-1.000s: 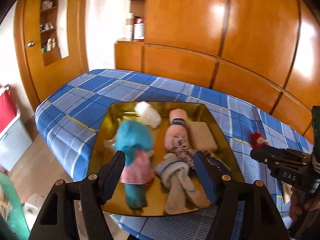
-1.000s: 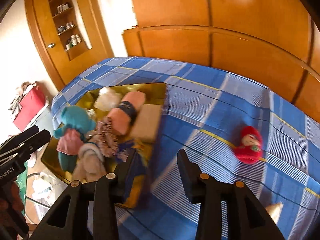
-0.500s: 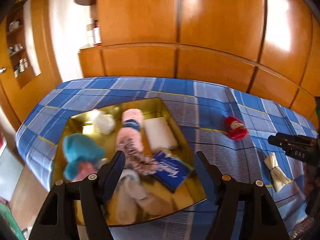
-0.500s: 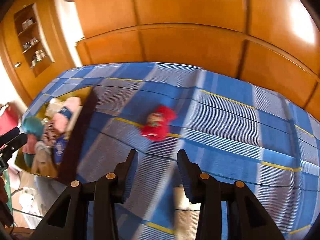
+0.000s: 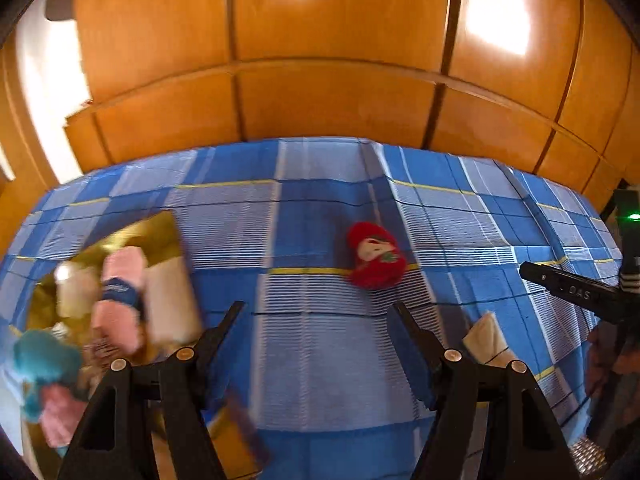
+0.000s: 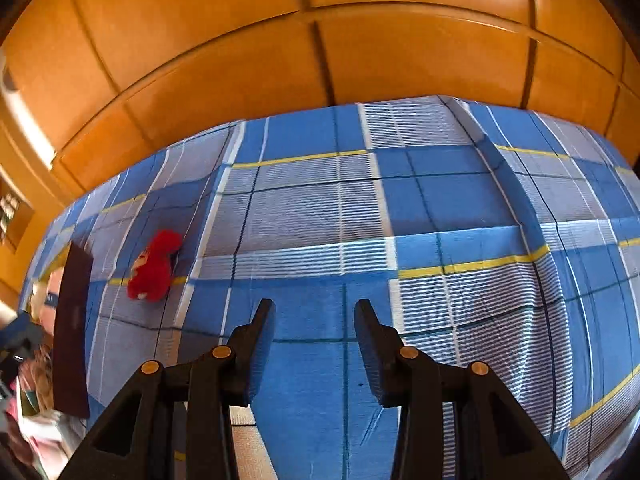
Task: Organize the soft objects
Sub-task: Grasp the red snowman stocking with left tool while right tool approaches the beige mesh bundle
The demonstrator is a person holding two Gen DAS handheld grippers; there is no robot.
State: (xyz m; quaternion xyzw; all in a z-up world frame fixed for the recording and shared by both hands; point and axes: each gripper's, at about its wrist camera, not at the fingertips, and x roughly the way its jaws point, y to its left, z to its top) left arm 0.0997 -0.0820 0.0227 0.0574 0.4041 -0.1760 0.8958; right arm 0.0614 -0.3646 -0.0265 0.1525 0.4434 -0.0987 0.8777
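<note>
both hand-held grippers now off the gold tray (image 5: 160,226), toward red plush (image 5: 375,258)

Between the spread fingers of the left gripper (image 5: 318,308) lies bare blue plaid bedspread (image 5: 320,200), open up to the red plush toy (image 5: 374,256) just right of centre. At left the gold tray (image 5: 160,228), packed with soft things, blocks that side; at lower right a beige bundle (image 5: 486,336) sits just beside the finger. The right gripper (image 6: 315,308) faces open cloth, creased at right; the tray's dark wall (image 6: 72,328) stands at the left edge.
</note>
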